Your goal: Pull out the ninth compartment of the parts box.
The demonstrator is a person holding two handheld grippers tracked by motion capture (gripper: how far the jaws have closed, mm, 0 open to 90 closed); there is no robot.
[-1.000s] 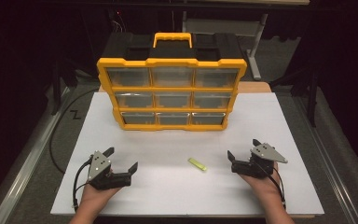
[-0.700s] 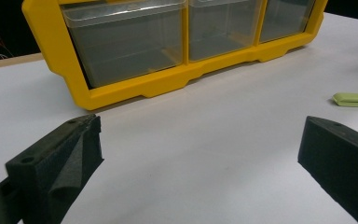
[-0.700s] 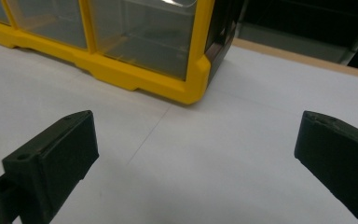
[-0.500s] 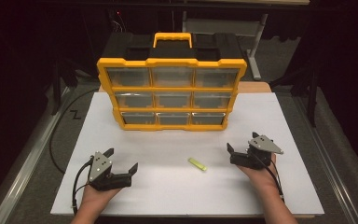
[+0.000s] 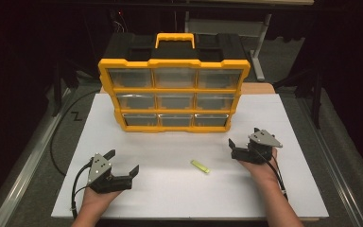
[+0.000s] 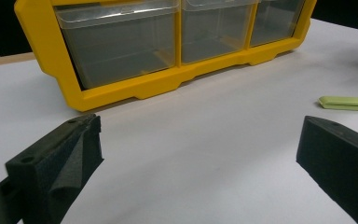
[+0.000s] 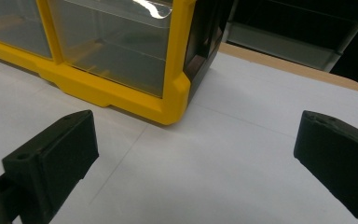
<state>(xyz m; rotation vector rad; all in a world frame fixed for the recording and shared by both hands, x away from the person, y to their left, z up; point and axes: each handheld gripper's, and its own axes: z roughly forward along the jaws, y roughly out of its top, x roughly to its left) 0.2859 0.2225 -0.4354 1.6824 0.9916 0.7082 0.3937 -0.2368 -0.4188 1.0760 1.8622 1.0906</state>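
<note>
A yellow-framed organizer (image 5: 174, 94) with clear drawers and a black top handle stands upright at the back of the white board (image 5: 170, 189). A small yellow-green strip (image 5: 200, 166) lies flat on the board in front of it. My left gripper (image 5: 122, 161) rests open at the near left, holding nothing. In the left gripper view its open jaws (image 6: 200, 140) face the organizer's bottom row (image 6: 135, 88), with the strip (image 6: 347, 102) to the right. My right gripper (image 5: 244, 136) stands open and holds nothing, right of the strip. Its open jaws (image 7: 196, 135) look at the organizer's lower right corner (image 7: 168, 93).
A black cable (image 5: 59, 142) loops off the board's left side beside a metal rail (image 5: 23, 165). A wooden table edge (image 5: 260, 88) shows behind the board. Dark furniture legs (image 5: 260, 52) stand behind the organizer. Bare board lies between the two grippers.
My right gripper has moved forward, away from the person and closer to the organizer's right corner. The left gripper, the strip and the organizer have stayed put.
</note>
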